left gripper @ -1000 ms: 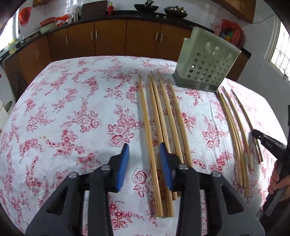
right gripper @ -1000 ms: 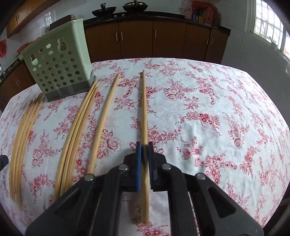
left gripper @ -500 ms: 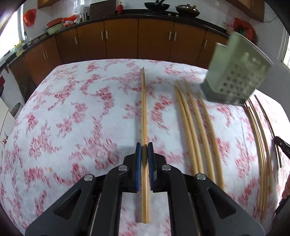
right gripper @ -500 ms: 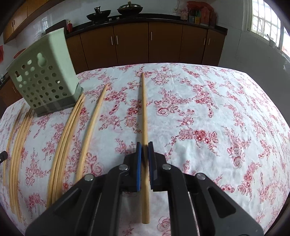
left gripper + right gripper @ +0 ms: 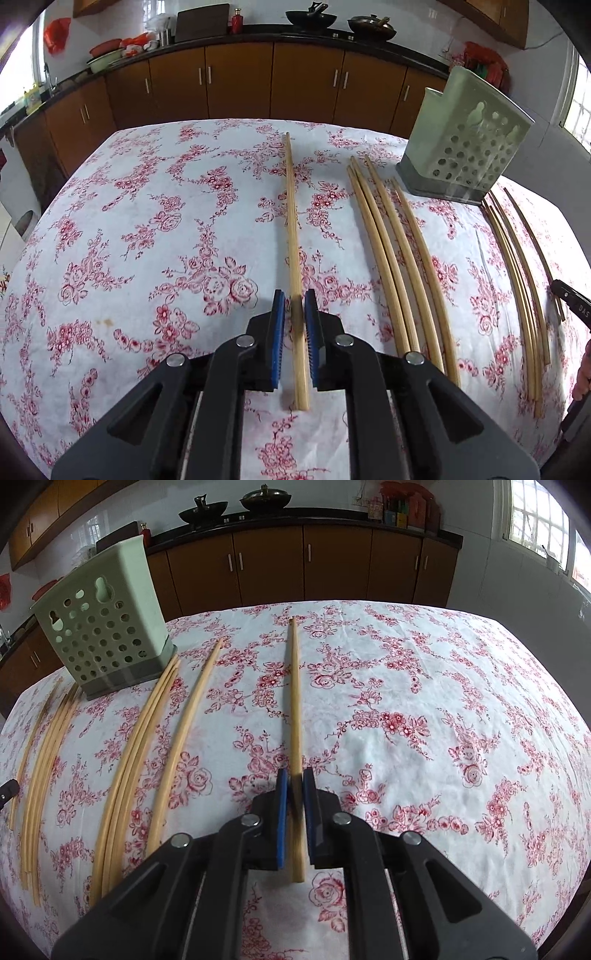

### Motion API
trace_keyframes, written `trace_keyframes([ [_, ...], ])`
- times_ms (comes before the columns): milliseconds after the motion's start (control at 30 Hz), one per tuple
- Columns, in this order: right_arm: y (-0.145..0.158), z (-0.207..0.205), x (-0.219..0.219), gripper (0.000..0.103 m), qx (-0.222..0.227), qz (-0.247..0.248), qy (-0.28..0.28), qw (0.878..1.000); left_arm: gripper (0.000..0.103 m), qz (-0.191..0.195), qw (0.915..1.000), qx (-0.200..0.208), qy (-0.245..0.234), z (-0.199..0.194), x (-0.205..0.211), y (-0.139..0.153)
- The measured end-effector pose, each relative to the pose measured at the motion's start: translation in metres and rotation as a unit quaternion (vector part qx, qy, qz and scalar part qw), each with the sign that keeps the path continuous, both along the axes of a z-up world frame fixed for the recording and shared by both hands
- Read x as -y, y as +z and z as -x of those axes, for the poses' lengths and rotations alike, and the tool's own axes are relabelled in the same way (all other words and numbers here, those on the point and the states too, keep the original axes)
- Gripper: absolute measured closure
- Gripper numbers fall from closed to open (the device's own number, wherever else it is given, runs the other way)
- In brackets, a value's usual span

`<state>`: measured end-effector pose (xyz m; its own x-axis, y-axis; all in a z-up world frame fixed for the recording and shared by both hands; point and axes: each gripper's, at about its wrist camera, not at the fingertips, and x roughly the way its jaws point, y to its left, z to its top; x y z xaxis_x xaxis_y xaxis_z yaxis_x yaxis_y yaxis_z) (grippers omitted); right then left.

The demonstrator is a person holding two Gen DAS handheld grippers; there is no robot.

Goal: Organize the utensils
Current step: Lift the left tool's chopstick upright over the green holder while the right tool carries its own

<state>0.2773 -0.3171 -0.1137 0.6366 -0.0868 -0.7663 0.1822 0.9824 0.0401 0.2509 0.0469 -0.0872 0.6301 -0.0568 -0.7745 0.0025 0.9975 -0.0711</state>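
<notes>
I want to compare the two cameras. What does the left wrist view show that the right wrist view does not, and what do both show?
Only the left wrist view: the left claw shut on one pale wooden chopstick, and a red plastic bag on the wall.

Only the right wrist view: the right claw shut on another pale wooden chopstick, and a barred window.

Both: the perforated green plastic utensil holder, loose chopsticks, the floral tablecloth and brown cabinets.

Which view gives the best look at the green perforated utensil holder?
The right wrist view: the utensil holder stands sharp, its holed face, side wall and grey base all visible. In the left wrist view the holder sits farther off near the frame's right side, slightly blurred.
</notes>
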Motion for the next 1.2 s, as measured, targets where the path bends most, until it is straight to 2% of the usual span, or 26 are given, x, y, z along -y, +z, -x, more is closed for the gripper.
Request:
trace_keyframes([
  [233,0.001,0.011,-0.003,0.095,-0.002,0.003,0.007,1.000,0.092,-0.019,0.9998,0.002,-0.003,0.023,0.003,0.000],
  [267,0.002,0.014,-0.001,0.095,0.000,-0.001,0.005,1.000,0.095,-0.023,0.9997,0.002,-0.004,0.026,0.003,0.000],
  [400,0.026,0.025,0.003,0.095,0.034,0.001,0.005,0.999,0.096,-0.022,0.9998,-0.003,-0.003,0.029,-0.001,0.005],
  [600,0.080,0.040,0.014,0.095,0.109,0.011,-0.002,0.994,0.096,-0.016,0.9976,0.067,0.005,0.037,-0.015,0.060],
  [867,0.140,0.041,0.028,0.095,0.189,0.008,-0.014,0.982,0.096,0.012,0.9855,0.168,0.018,0.036,-0.025,0.144],
  [1000,0.152,0.035,0.031,0.095,0.206,0.006,-0.018,0.978,0.096,0.008,0.9810,0.193,0.019,0.025,-0.023,0.166],
  [1200,0.166,0.020,0.029,0.095,0.216,0.013,-0.011,0.976,0.096,0.004,0.9793,0.200,0.027,0.005,-0.025,0.182],
])
